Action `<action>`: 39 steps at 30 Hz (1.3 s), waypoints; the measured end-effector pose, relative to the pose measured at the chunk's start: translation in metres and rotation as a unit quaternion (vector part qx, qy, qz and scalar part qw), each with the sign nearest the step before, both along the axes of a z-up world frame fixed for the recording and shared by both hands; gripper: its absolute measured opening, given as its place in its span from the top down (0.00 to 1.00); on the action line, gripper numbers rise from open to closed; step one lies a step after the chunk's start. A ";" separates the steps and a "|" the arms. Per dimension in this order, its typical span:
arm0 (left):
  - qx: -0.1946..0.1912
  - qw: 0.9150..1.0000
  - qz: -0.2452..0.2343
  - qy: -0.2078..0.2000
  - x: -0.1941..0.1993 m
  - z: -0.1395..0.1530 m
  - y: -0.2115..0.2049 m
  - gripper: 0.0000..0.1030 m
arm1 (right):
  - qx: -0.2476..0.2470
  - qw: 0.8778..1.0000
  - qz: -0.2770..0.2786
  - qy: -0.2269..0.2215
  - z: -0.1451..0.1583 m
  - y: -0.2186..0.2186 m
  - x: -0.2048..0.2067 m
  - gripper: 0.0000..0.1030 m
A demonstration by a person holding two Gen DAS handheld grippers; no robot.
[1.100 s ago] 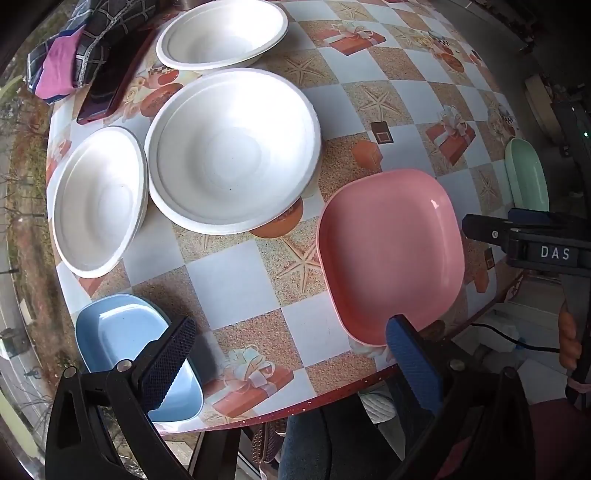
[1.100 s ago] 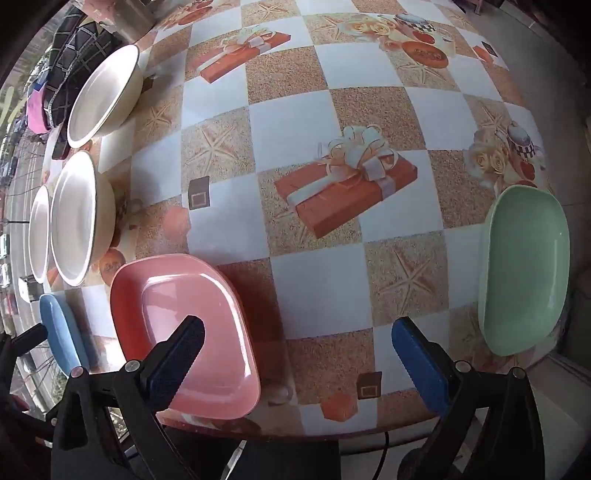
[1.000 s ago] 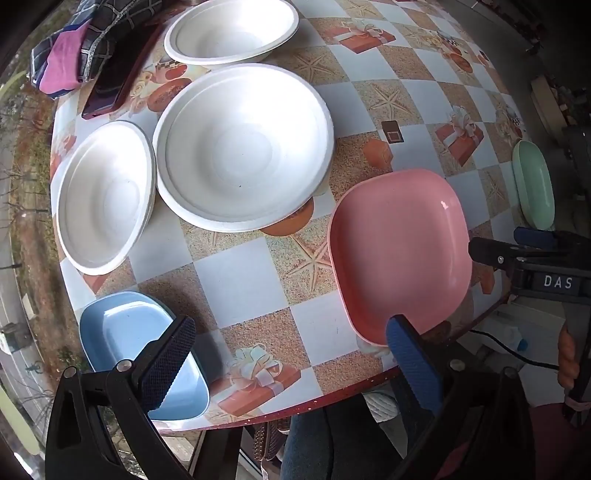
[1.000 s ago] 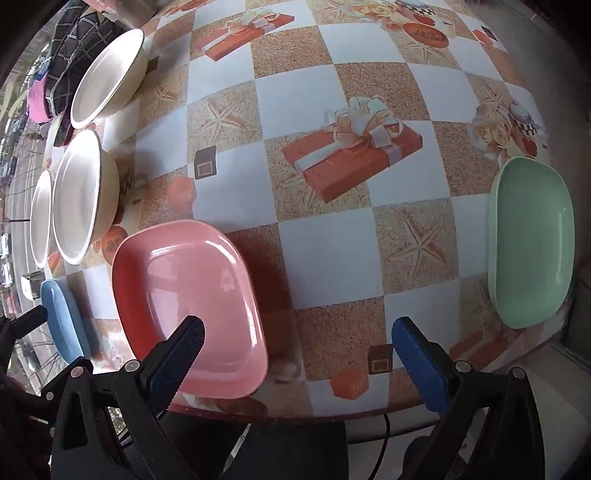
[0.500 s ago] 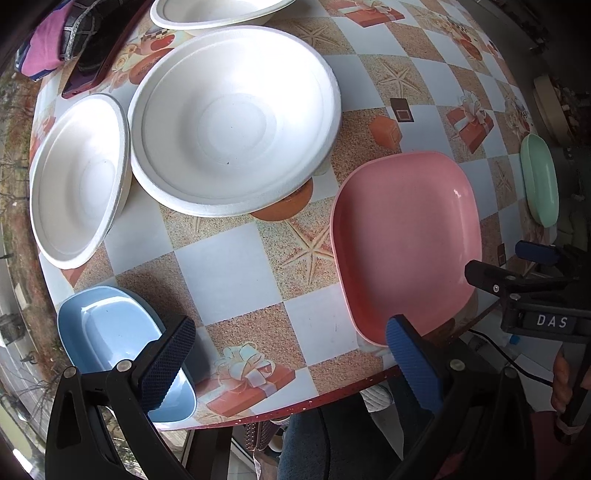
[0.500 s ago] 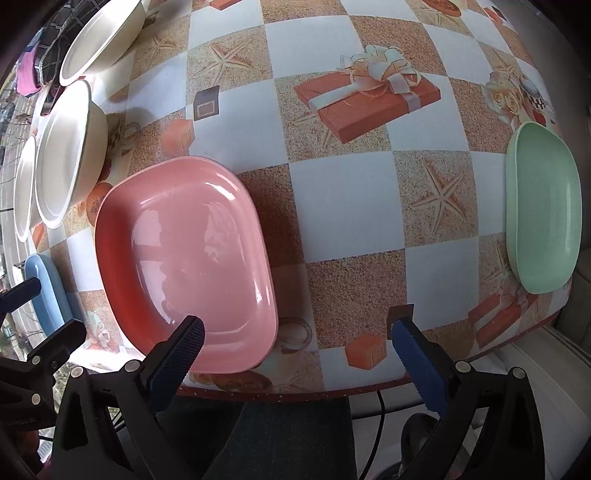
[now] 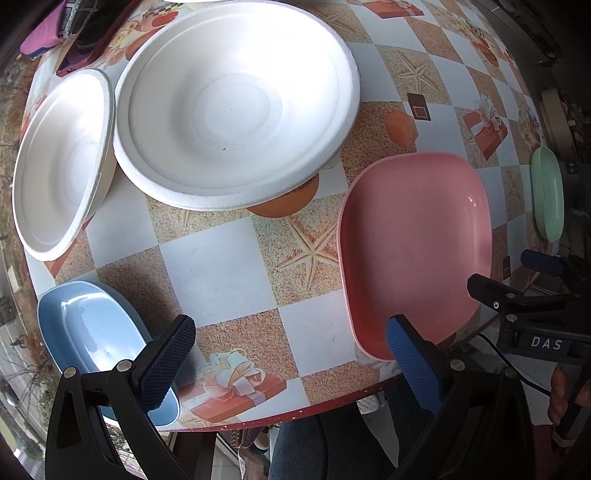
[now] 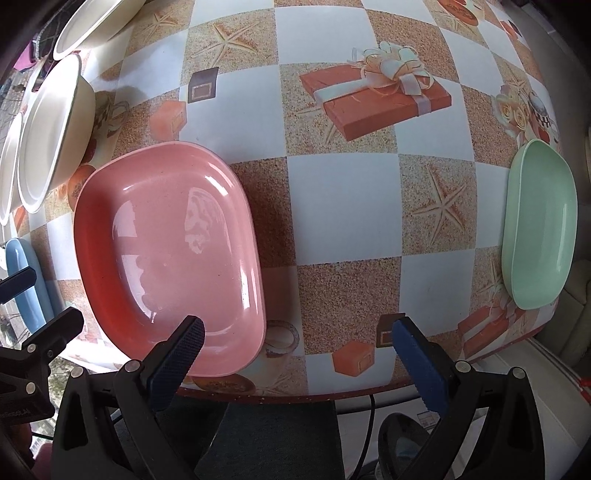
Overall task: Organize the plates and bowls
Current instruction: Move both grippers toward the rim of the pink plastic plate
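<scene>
Looks like a home dining spot: round table under a printed oilcloth (image 8: 343, 206) of starfish and gift boxes, folded clothes (image 7: 55, 26) at the edge.

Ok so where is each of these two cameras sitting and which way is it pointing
Left wrist: rides the left gripper at the table's near edge, looking down over the large white foam bowl and blue oval plastic dish; its own open fingers and the right gripper show.
Right wrist: rides the right gripper at the same edge, facing the mint green oval dish; its open fingers show.
Shared: the pink rounded-square plastic plate, plus the green dish, blue dish and white bowls.
</scene>
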State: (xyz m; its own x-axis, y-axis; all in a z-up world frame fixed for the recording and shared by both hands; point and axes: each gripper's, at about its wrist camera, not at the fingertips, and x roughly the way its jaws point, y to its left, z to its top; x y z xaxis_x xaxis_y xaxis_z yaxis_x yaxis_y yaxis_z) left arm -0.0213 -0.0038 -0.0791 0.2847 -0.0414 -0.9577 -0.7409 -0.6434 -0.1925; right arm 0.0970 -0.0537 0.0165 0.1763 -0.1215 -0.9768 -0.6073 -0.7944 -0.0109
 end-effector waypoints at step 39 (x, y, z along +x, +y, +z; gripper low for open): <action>0.014 0.996 0.029 0.077 0.017 -0.015 0.011 0.00 | 0.008 1.000 0.002 -0.001 -0.026 0.036 -0.013 0.01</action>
State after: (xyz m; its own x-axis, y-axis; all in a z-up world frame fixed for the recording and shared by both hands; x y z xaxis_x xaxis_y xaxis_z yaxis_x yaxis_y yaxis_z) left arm -0.0044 0.0075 -0.0938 0.1350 -0.0016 -0.9908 -0.7250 -0.6818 -0.0977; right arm 0.0844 -0.0178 -0.0092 0.1780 -0.1059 -0.9783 -0.6035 -0.7970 -0.0235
